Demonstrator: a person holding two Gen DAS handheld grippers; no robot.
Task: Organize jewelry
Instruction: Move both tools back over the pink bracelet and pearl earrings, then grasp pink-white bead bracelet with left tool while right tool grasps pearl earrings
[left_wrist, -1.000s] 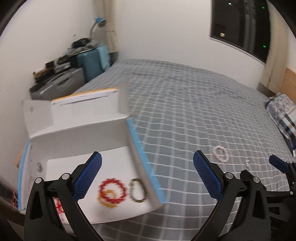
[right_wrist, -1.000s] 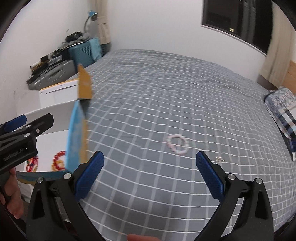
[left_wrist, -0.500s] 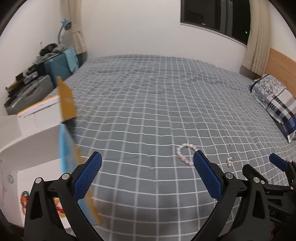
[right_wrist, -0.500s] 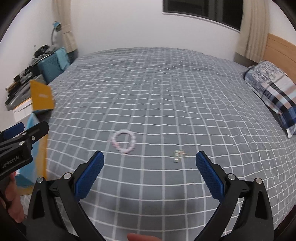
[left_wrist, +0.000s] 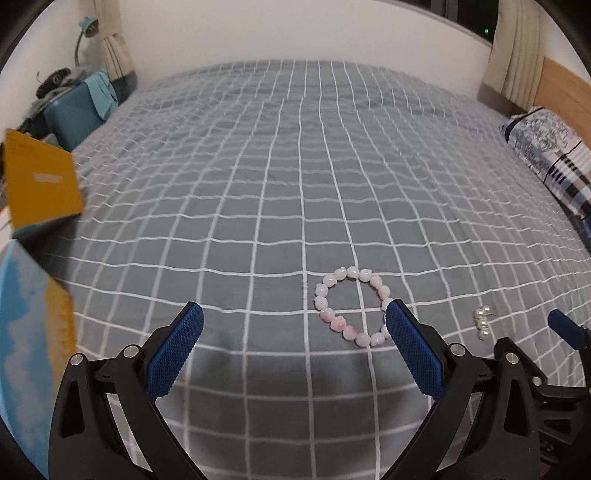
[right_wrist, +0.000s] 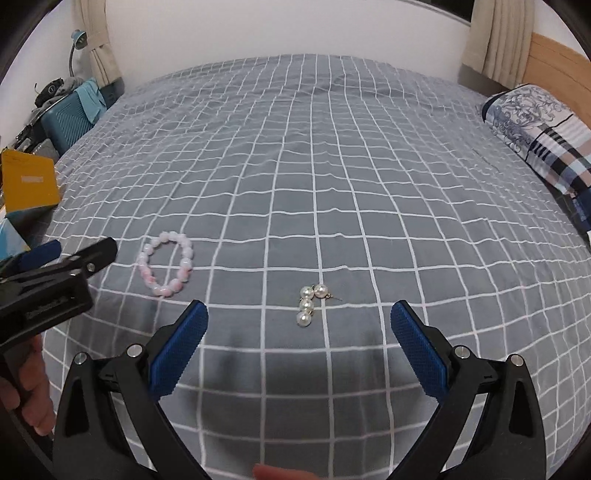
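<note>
A pink bead bracelet (left_wrist: 352, 308) lies flat on the grey checked bedspread, just ahead of my open, empty left gripper (left_wrist: 293, 328) and close to its right finger. It also shows in the right wrist view (right_wrist: 166, 263). A pair of white pearl earrings (right_wrist: 310, 302) lies between and just ahead of the fingers of my open, empty right gripper (right_wrist: 299, 330); the earrings also show in the left wrist view (left_wrist: 482, 325). The cardboard box (left_wrist: 35, 302) with blue and orange flaps stands at the left edge; its inside is hidden.
The bed (right_wrist: 332, 166) fills both views. A patterned pillow (right_wrist: 543, 133) lies at the right by a wooden headboard. A teal suitcase (left_wrist: 74, 114) and clutter stand beyond the bed's left side. My left gripper shows at the left of the right wrist view (right_wrist: 55, 280).
Both grippers have swung right, away from the box holding red and dark bracelets, and moved closer to the bedspread. The pink bracelet and the pearl earrings now lie near the fingertips.
</note>
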